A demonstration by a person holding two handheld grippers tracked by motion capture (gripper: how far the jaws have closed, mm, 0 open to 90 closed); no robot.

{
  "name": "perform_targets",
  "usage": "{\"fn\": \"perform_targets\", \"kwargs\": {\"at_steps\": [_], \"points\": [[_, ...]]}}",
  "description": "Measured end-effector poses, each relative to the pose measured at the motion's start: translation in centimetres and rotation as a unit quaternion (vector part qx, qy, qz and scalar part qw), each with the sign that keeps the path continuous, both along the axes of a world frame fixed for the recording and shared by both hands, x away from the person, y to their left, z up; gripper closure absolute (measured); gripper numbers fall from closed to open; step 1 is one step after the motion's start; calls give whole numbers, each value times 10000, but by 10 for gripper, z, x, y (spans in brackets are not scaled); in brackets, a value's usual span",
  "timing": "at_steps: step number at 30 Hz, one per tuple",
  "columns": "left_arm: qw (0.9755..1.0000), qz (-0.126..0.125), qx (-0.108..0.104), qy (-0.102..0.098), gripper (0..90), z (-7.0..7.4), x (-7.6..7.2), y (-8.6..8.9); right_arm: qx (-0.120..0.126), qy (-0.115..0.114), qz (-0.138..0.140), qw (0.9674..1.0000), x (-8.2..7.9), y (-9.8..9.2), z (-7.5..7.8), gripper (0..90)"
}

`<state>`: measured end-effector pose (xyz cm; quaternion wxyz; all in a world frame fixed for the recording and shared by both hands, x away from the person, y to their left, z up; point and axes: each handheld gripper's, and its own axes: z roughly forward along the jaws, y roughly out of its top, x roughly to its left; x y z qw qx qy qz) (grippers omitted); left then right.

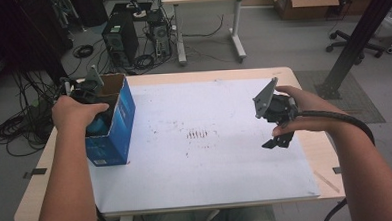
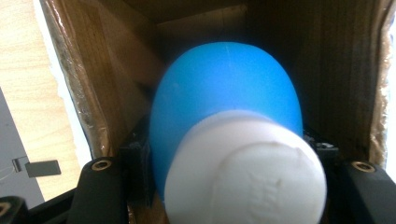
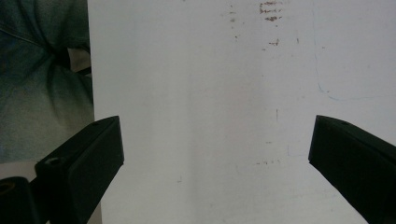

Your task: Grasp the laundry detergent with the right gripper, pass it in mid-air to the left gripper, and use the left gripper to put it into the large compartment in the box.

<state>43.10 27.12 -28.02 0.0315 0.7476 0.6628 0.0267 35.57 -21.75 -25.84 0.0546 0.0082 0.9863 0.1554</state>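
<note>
Jaws of the left gripper (image 2: 219, 186) clamp a blue bottle (image 2: 224, 98) with a white cap (image 2: 245, 170), deep inside the open carton (image 1: 115, 121) at the table's (image 1: 306, 148) left edge. Bottle's long axis runs along the jaws, cap toward the gripper, base toward the carton's far inner wall. Whether it is going in or coming out is unclear; either way, the bottle sits within the carton, not yet released. Right gripper (image 1: 277, 139) hangs wide open above the white mat (image 1: 211, 160), holding nothing.
</note>
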Motion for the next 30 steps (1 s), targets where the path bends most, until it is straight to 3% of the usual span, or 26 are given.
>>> {"fn": "perform_targets", "kwargs": {"at_steps": [12, 19, 30], "points": [[10000, -65, -2, 29, 357, -1, -1, -1, -5, -1, 10, 10000, 0, 1, 0, 34], [9999, -69, 2, 86, 282, -2, 1, -3, 19, 15, 3, 10000, 1, 0, -3, 34], [9999, -83, 71, -8, 285, 4, -3, -5, 13, 9, 4, 10000, 0, 0, -2, 34]]}}
